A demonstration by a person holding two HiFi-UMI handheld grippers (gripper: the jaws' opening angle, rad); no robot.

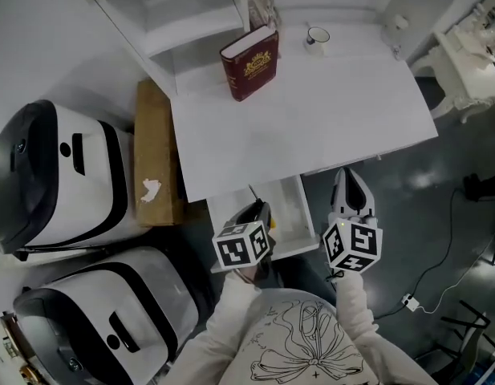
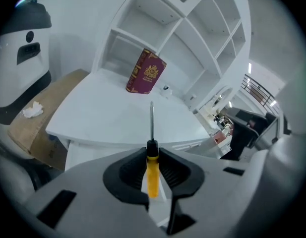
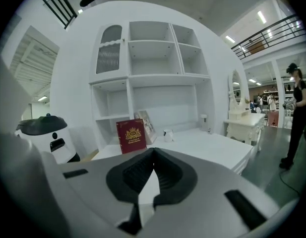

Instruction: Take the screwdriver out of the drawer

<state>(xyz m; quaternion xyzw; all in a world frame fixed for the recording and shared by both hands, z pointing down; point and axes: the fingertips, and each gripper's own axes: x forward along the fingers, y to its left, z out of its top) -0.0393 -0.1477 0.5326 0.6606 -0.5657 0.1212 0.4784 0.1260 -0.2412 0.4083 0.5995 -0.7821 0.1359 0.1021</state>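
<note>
A screwdriver (image 2: 152,175) with a yellow handle and a thin steel shaft sits between the black pads of my left gripper (image 2: 152,155), which is shut on the handle; the shaft points forward over the white desk (image 2: 113,115). In the head view my left gripper (image 1: 257,213) hovers over the open white drawer (image 1: 294,207) under the desk's front edge, and the screwdriver is hard to make out there. My right gripper (image 1: 349,176) is just right of the drawer. Its jaws (image 3: 153,155) are shut with nothing between them.
A red book (image 1: 251,62) leans upright at the back of the desk near a white mug (image 1: 317,36). A cardboard box (image 1: 155,155) and two white-and-black machines (image 1: 54,175) stand to the left. A person (image 3: 296,118) stands far off at the right.
</note>
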